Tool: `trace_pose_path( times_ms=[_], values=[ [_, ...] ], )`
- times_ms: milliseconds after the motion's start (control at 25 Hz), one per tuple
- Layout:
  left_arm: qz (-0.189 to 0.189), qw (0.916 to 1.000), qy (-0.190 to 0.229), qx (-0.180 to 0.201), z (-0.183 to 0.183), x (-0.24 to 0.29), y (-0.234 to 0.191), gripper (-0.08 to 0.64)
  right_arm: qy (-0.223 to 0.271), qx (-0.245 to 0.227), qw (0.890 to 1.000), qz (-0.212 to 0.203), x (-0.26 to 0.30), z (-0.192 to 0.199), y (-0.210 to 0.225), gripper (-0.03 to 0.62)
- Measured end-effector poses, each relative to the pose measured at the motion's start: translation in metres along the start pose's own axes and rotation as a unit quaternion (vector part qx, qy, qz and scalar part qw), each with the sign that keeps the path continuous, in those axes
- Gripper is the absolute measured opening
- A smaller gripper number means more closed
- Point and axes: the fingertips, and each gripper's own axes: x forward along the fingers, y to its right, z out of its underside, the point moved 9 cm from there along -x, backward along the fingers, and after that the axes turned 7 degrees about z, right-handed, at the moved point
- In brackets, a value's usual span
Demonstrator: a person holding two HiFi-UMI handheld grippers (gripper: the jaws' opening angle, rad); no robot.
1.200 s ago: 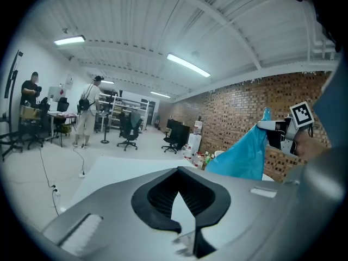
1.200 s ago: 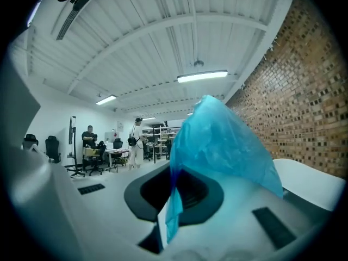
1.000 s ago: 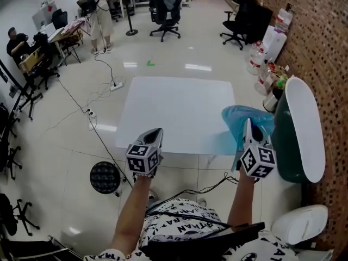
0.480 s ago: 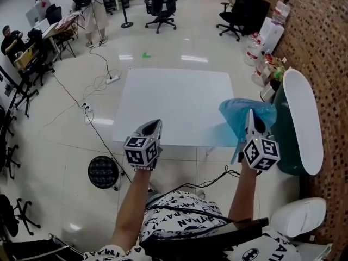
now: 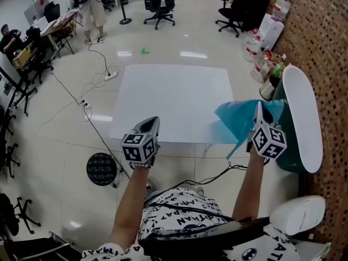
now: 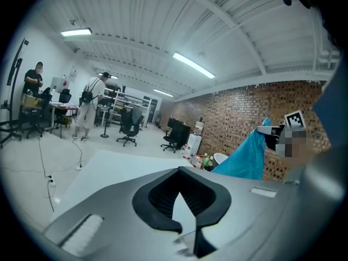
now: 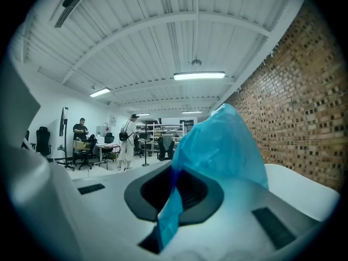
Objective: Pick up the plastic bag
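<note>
One white table (image 5: 174, 97) stands on the office floor, and one green bin (image 5: 285, 157) with a white oval lid (image 5: 302, 118) stands just beside its right edge. One blue plastic bag (image 5: 235, 121) hangs in the air at the table's near right corner, between table and bin, judged clear of the tabletop and so already picked up. It sits there because the right tongs (image 5: 259, 110) are pressed together on a fold of its film, the rest billowing beyond the tips. The left tongs (image 5: 153, 123) are likewise pressed together, pinch nothing, and wait over the near table edge. Two tongs are present, one engaged.
</note>
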Motion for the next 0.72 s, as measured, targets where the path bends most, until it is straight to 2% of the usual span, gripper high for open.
trace_pose_path(
  times_ms=[200,360,440,560,640,720],
  values=[
    [-0.016,0.9998,-0.008,-0.005,0.01,0.006,0.003,0.0,0.007,-0.014,1.0,0.005,0.053,-0.023,0.054,0.003],
    [-0.035,0.999,-0.018,-0.022,0.028,0.007,0.009,0.0,0.008,-0.046,0.998,-0.044,0.11,-0.048,0.067,0.003],
    [-0.043,0.9984,-0.026,-0.027,0.036,0.008,0.009,0.0,0.007,-0.083,0.992,-0.091,0.137,-0.061,0.047,0.003],
    [-0.047,0.9976,-0.039,-0.032,0.046,0.01,-0.002,0.0,-0.007,-0.138,0.976,-0.168,0.17,-0.055,-0.017,0.003],
    [-0.044,0.9972,-0.05,-0.035,0.052,0.01,-0.013,0.0,-0.038,-0.168,0.965,-0.195,0.182,-0.022,-0.066,0.003],
    [-0.041,0.9966,-0.06,-0.04,0.059,0.007,-0.026,0.0,-0.079,-0.181,0.956,-0.216,0.185,0.028,-0.111,0.003]
  ],
)
